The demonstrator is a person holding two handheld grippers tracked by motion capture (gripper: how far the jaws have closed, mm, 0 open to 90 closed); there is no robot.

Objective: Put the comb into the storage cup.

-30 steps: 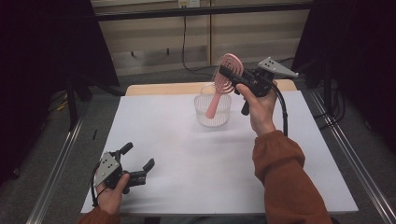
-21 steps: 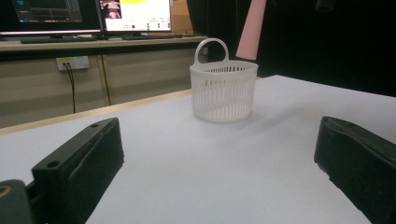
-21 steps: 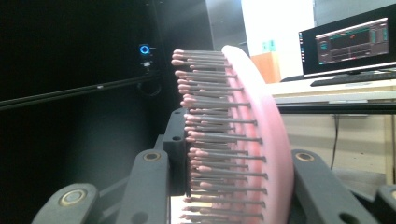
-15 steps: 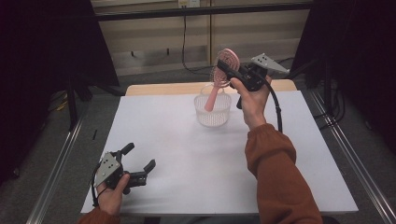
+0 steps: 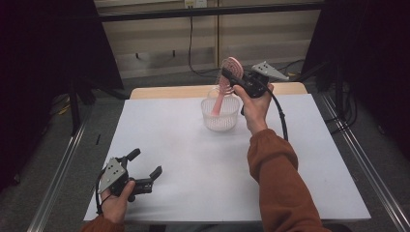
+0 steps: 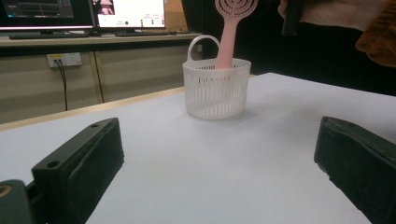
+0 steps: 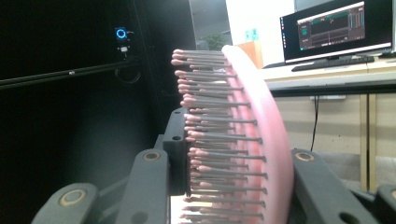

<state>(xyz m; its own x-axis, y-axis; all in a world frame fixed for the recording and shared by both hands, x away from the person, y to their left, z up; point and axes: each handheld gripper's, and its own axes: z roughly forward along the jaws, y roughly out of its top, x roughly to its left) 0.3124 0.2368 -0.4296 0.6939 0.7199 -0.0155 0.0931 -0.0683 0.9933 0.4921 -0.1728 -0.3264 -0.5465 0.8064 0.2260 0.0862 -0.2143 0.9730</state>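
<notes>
A pink hairbrush [image 5: 223, 92] stands tilted with its handle down inside a white slotted basket [image 5: 220, 120] at the far middle of the table. My right gripper [image 5: 229, 77] is shut on the brush's head, above the basket. In the right gripper view the bristled head [image 7: 254, 140] sits between the two jaws. My left gripper [image 5: 145, 162] rests near the front left edge, open and with nothing in it. The left gripper view looks across the table at the basket [image 6: 215, 91] and brush [image 6: 230, 32], between its wide-apart jaws.
A white sheet [image 5: 183, 159] covers the table, with a wooden strip [image 5: 164, 92] at its far edge. Metal rails [image 5: 58, 169] run along the floor on both sides. Monitors [image 6: 126, 11] stand on a bench beyond the table.
My right hand has moved left and a little down with the brush, which now stands steeper over the basket. The left gripper has stayed in place.
</notes>
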